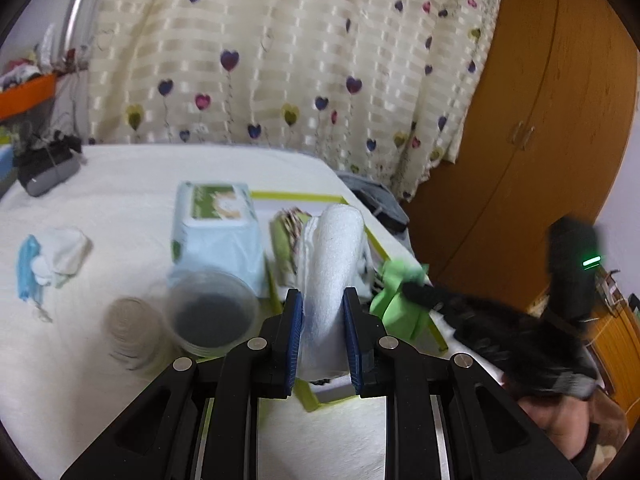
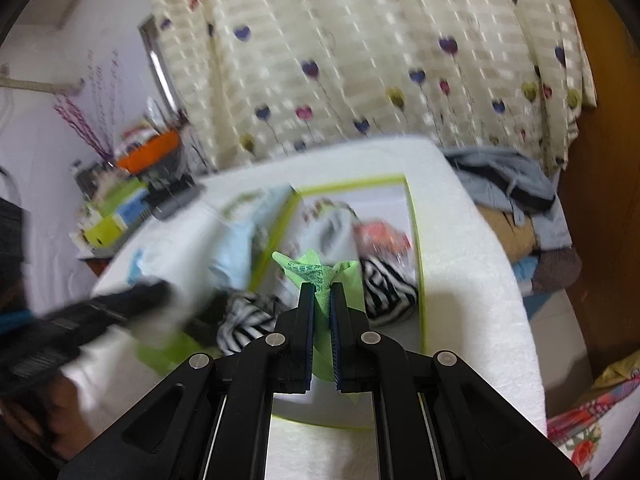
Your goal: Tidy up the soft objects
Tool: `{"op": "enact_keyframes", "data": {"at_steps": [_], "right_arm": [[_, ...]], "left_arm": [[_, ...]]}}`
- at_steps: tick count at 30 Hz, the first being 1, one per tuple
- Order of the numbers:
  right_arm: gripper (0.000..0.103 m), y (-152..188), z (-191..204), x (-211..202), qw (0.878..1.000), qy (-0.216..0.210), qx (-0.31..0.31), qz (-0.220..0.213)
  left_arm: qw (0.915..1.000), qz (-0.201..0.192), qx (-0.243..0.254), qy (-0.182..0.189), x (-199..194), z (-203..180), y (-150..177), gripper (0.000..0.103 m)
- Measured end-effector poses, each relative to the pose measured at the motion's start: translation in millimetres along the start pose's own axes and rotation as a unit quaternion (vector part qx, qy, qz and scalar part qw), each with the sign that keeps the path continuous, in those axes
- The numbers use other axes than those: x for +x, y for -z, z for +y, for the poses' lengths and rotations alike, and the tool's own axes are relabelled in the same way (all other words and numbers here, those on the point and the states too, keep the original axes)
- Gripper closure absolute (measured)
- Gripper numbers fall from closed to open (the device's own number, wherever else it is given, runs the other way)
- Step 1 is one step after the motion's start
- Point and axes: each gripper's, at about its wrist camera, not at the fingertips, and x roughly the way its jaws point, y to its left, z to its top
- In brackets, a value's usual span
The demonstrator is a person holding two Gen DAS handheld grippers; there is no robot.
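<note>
While I watch through the left wrist camera, my left gripper [image 1: 319,300] has its blue pads pressed against both sides of a rolled white towel [image 1: 334,248], so it is partly closed with the roll clamped between them. I take the green-rimmed tray [image 1: 434,330] on the white-covered table [image 1: 100,208] as my landmark: the towel roll hangs over the tray's near end, above a green cloth and a zebra-striped cloth [image 1: 290,220] already lying inside. Just beside the tray's left rim stands a pale blue tissue pack [image 1: 218,236], with a clear plastic cup [image 1: 210,314] touching its near side and a stack of round cotton pads [image 1: 132,332] further left of the tray. Well apart from the tray, towards the table's left side, lie a blue face mask [image 1: 26,268] and a small white cloth [image 1: 66,248]. Through the right wrist camera, my right gripper [image 2: 323,292] is nearly closed, pinching a thin bright green cloth [image 2: 310,270] whose crumpled tip sticks out past the pads; it hangs over the tray's [image 2: 416,236] near half, above black-and-white striped fabric [image 2: 384,284] inside. An orange-pink item [image 2: 382,236] sits deeper in the tray, too blurred for me to name. From the left view that same cloth [image 1: 394,304] dangles at the tray's right rim.
</note>
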Motion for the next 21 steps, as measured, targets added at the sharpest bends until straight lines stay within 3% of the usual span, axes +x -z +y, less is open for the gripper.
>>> {"op": "enact_keyframes", "data": {"at_steps": [2,5,10,13,21], "right_arm": [[0.087,3.1,-0.5,9.1,1.0,0.024,-0.003,0.02],[0.057,5.7,11.4,3.4,0.999,0.036,-0.027,0.001],[0.056,-4.4,46.1,-20.3,0.997,0.016,-0.064,-0.043],[0.056,-9.4,70.3,-23.2,0.996,-0.017,-0.077,-0.05],[0.056,-7.4,150.0,7.2,0.98,-0.098,-0.174,-0.008]], "left_arm": [[0.9999,-0.012,-0.005,-0.009,-10.4,8.1,-2.2,0.084],[0.9995,-0.019,-0.016,-0.02,-20.5,20.7,-4.1,0.084],[0.9977,-0.039,-0.038,-0.041,-40.9,48.2,-6.4,0.084],[0.9949,-0.052,-0.055,-0.066,-55.5,72.7,-5.5,0.084],[0.9873,-0.056,-0.103,-0.107,-71.8,130.1,3.3,0.084]]}}
